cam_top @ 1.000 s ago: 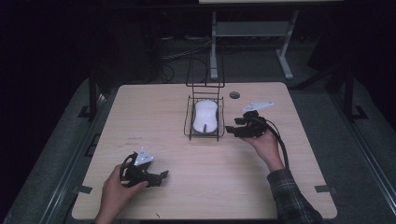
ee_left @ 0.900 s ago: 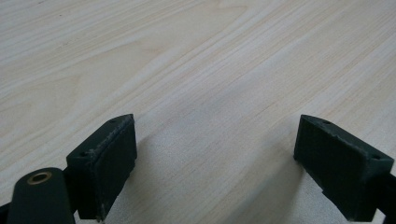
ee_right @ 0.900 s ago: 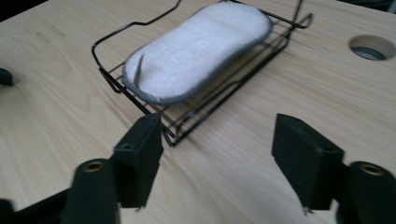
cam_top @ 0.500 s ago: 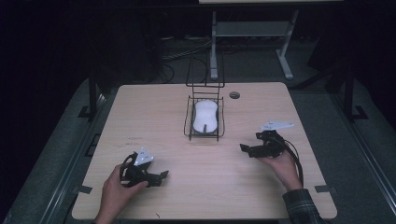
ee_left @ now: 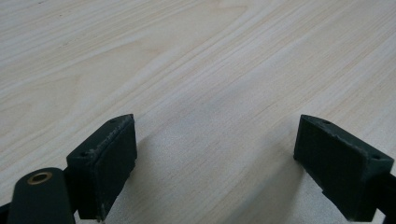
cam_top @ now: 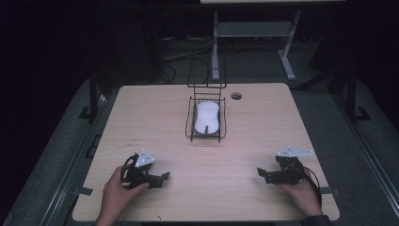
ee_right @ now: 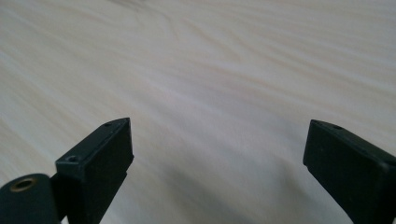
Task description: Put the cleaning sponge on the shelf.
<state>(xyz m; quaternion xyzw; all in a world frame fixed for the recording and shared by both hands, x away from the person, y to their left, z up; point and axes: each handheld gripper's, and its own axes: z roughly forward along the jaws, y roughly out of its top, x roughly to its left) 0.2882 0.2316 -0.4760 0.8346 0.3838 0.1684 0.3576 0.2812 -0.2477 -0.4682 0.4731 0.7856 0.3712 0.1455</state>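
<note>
On the pale wooden table [cam_top: 263,136], a black wire basket [cam_top: 205,123] stands at the middle of the far half, and a white computer mouse [cam_top: 207,117] lies inside it, lengthwise toward the far edge. A small dark round hole [cam_top: 236,96] sits in the tabletop just to the right of the basket, near the far edge. Near the front left corner, the left hand [cam_top: 115,193] holds the left gripper [cam_top: 162,178] low over the wood, pointing toward the middle of the table. Near the front right corner, the right hand [cam_top: 303,193] holds the right gripper [cam_top: 261,173], pointing inward toward the left one. Both grippers are well apart from the basket and from each other. Each gripper's own view shows its jaws spread wide with nothing between them, only bare wood grain below. Beyond the table the room is dark, with a metal stand [cam_top: 254,33] and cables on the floor.
</note>
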